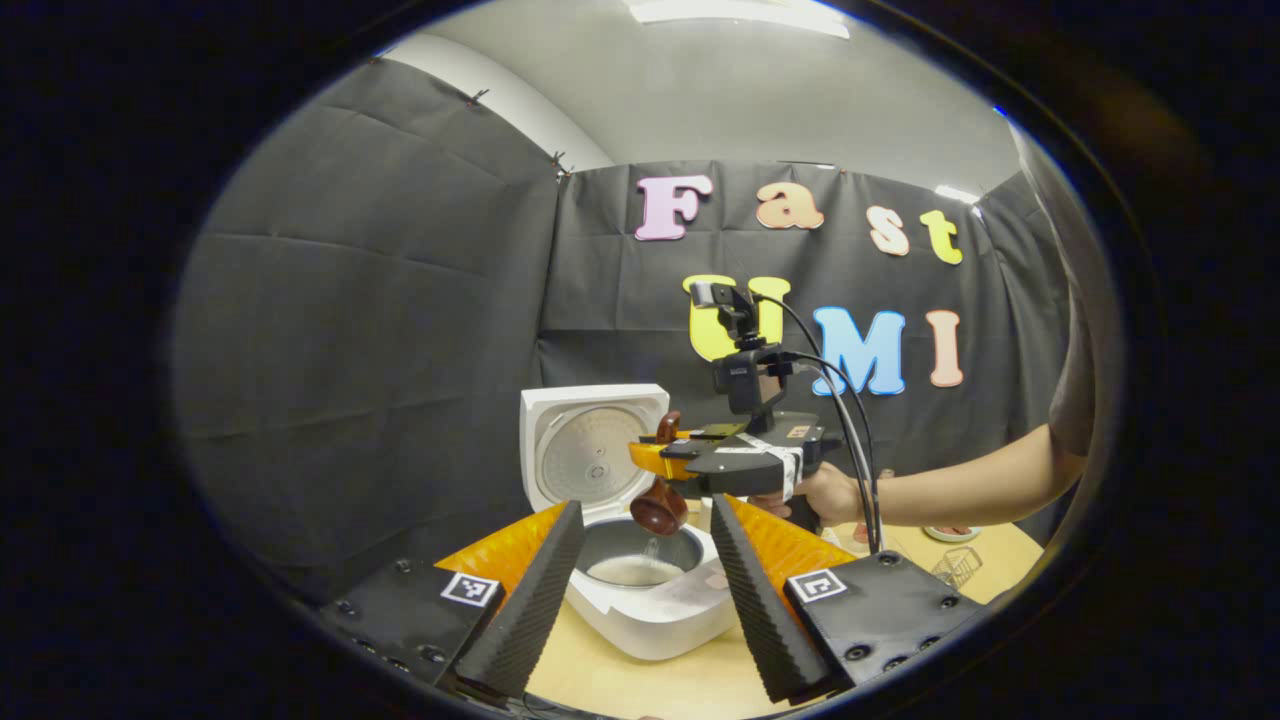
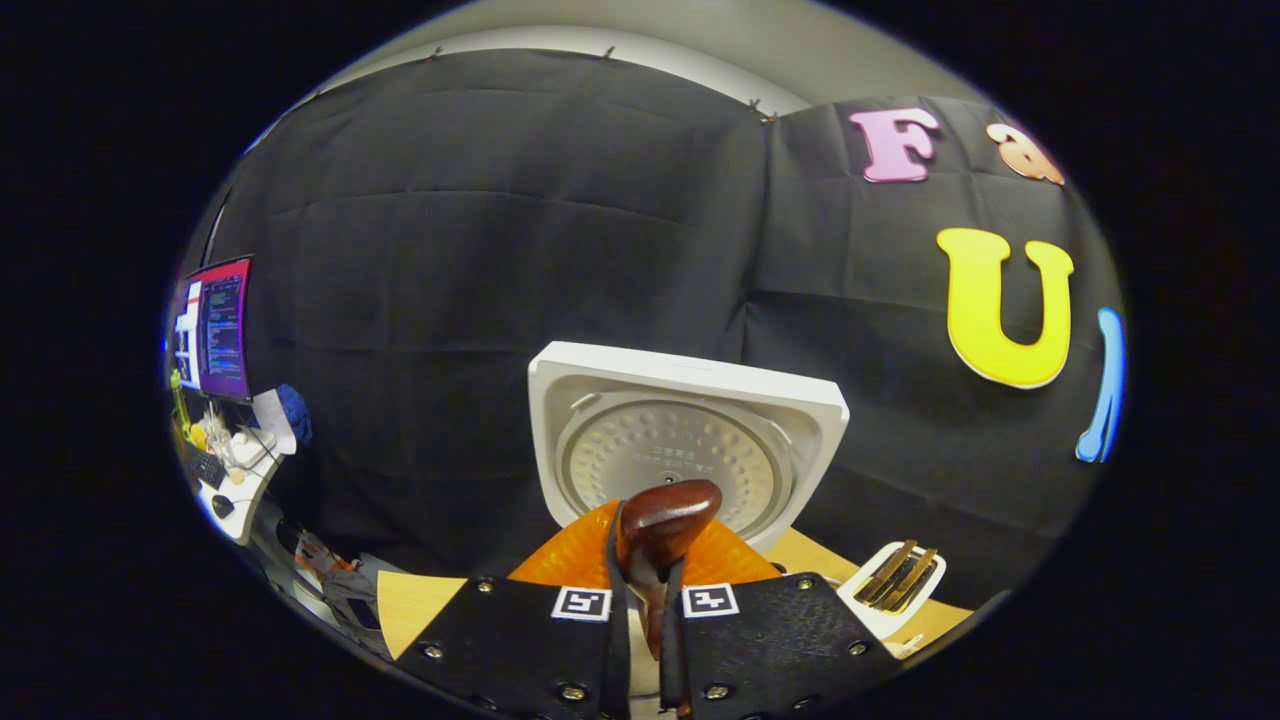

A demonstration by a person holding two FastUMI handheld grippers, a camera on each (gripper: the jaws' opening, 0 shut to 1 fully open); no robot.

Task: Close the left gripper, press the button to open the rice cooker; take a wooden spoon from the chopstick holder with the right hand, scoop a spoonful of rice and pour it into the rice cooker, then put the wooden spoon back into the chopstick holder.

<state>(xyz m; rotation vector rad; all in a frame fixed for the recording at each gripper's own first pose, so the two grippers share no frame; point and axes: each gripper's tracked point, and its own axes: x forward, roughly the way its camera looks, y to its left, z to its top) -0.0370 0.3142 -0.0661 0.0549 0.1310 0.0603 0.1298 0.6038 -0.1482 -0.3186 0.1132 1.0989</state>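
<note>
The white rice cooker [image 1: 650, 610] stands open on the table, lid [image 1: 590, 450] raised, with white rice in its inner pot [image 1: 640, 568]. In the left gripper view my left gripper [image 1: 640, 600] is open, a finger on each side of the pot. Above the pot my right gripper [image 1: 650, 458] is shut on the dark wooden spoon [image 1: 658, 508], whose bowl tips down as a thin stream of rice falls. In the right gripper view the right gripper [image 2: 645, 600] clamps the spoon [image 2: 665, 520] in front of the lid [image 2: 690, 440]. The white chopstick holder [image 2: 895, 580] lies at lower right.
A hand [image 1: 830, 492] and forearm reach in from the right, holding the right gripper. A small dish [image 1: 950, 533] and a wire basket [image 1: 955, 566] sit on the wooden table [image 1: 640, 685] at the right. A desk with a monitor [image 2: 215, 330] stands beyond the booth at the left.
</note>
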